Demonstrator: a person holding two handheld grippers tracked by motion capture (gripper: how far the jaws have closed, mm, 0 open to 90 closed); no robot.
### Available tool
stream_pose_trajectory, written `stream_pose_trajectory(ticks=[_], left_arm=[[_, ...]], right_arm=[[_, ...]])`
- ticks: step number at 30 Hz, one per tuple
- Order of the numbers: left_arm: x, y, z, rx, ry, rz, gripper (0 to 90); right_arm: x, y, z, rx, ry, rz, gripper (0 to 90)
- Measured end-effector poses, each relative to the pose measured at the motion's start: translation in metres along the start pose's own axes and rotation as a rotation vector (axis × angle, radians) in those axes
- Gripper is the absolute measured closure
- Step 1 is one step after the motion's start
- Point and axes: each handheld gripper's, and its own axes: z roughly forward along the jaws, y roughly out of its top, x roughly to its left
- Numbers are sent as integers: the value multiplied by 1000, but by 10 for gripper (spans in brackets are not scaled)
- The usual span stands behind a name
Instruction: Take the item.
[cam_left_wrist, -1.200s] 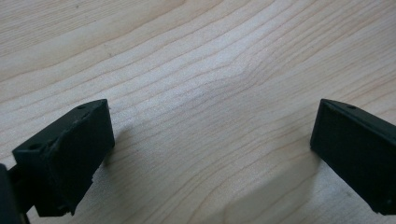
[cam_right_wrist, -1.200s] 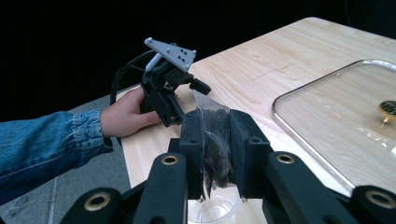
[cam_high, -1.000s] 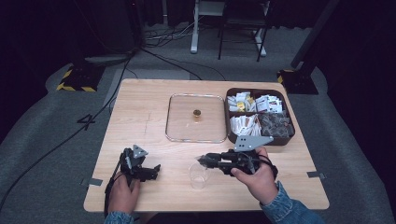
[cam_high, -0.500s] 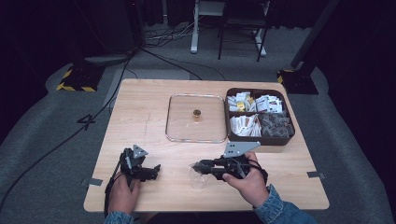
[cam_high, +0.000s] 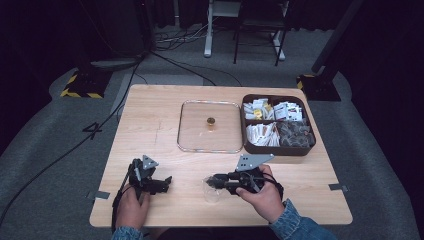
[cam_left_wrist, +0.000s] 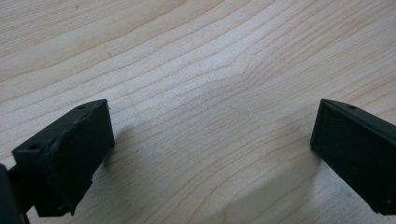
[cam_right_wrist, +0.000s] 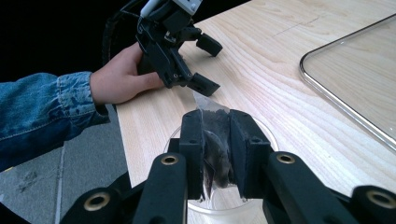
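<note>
Crinkled clear packet (cam_right_wrist: 212, 154) between gripper (cam_right_wrist: 216, 122) jaws

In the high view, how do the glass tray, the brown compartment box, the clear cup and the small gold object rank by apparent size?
1-2. brown compartment box and glass tray: too alike to rank
3. clear cup
4. small gold object

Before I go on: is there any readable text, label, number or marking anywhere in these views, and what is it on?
"4": a dark mark on the grey floor left of the table.
Printing on the small packets in the brown compartment box: too small and blurred to read.
Yellow and black striped marking on a base on the floor: no words.
Left gripper and right gripper: no legible text.
</note>
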Motion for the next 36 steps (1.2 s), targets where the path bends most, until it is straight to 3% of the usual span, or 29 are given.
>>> stream_pose_trajectory(ticks=[6, 8, 9, 10, 22, 27, 36], left_arm=[[0, 0, 0, 0, 0, 0, 0], [0, 0, 0, 0, 0, 0, 0], [0, 0, 0, 0, 0, 0, 0], [0, 0, 0, 0, 0, 0, 0], [0, 0, 0, 0, 0, 0, 0], [0, 0, 0, -1, 1, -1, 0], [0, 0, 0, 0, 0, 0, 0]], right_arm=[[1, -3, 3, 20, -1, -2, 744], [1, -3, 4, 24, 2, -2, 710], [2, -4, 5, 24, 5, 0, 614], [2, -4, 5, 23, 3, -5, 580], [1, 4, 2, 17, -23, -51, 396], [-2, 13, -15, 16, -58, -89, 341], [-14, 14, -56, 1, -131, -98, 297]])
